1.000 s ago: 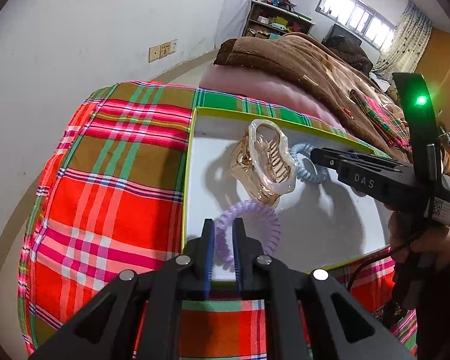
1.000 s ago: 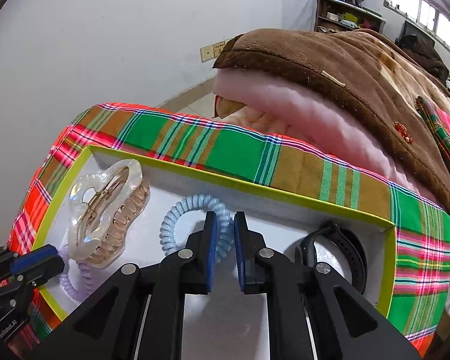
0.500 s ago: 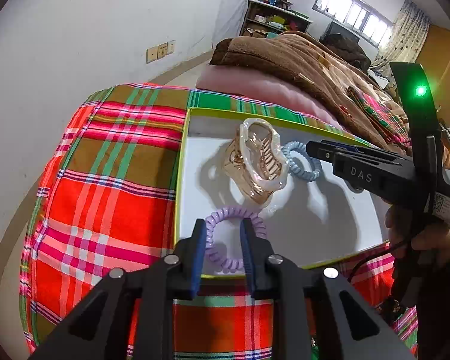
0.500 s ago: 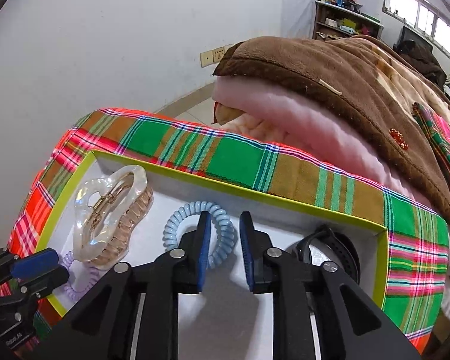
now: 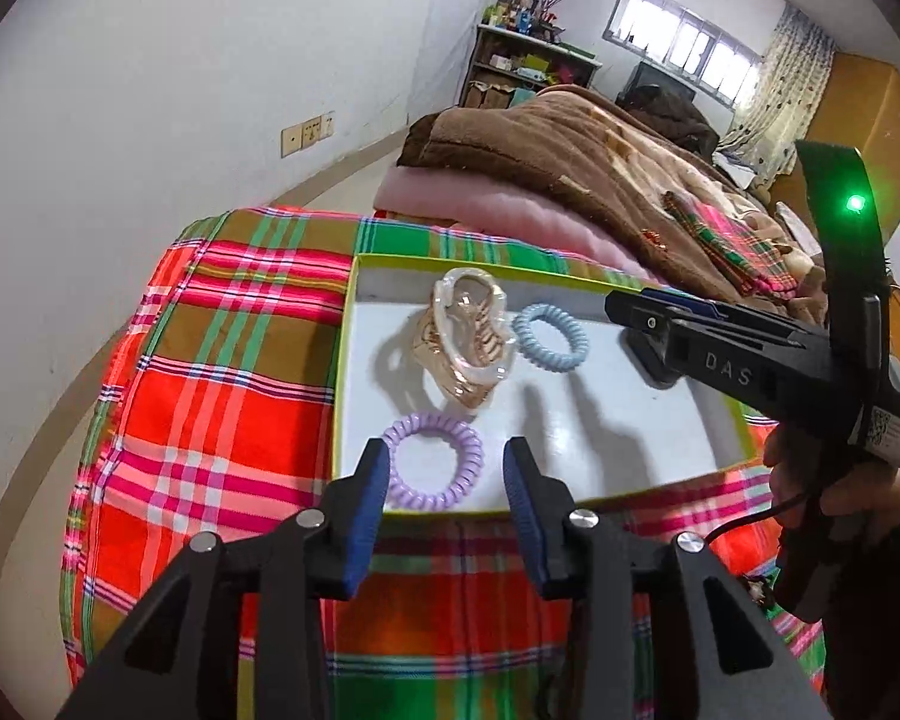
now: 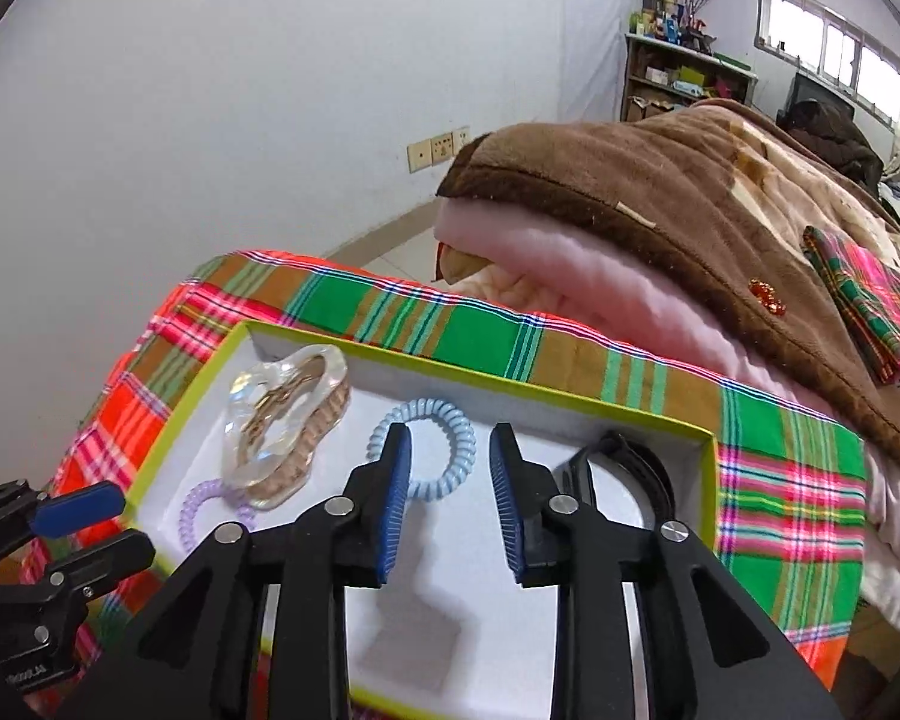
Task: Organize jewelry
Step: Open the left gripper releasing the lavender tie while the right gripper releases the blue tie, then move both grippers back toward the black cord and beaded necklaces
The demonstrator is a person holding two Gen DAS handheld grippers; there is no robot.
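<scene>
While both jaws gape, lilac coil tie [image 5: 435, 461] lies flat, ridged, in white tray [image 5: 600, 420].

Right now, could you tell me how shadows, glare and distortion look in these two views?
Left wrist view: strong fisheye bending, window blown out, soft gripper shadows on the white box floor. Right wrist view: same curvature, bright window, a shadow under the jaws; hair clip glints.
</scene>
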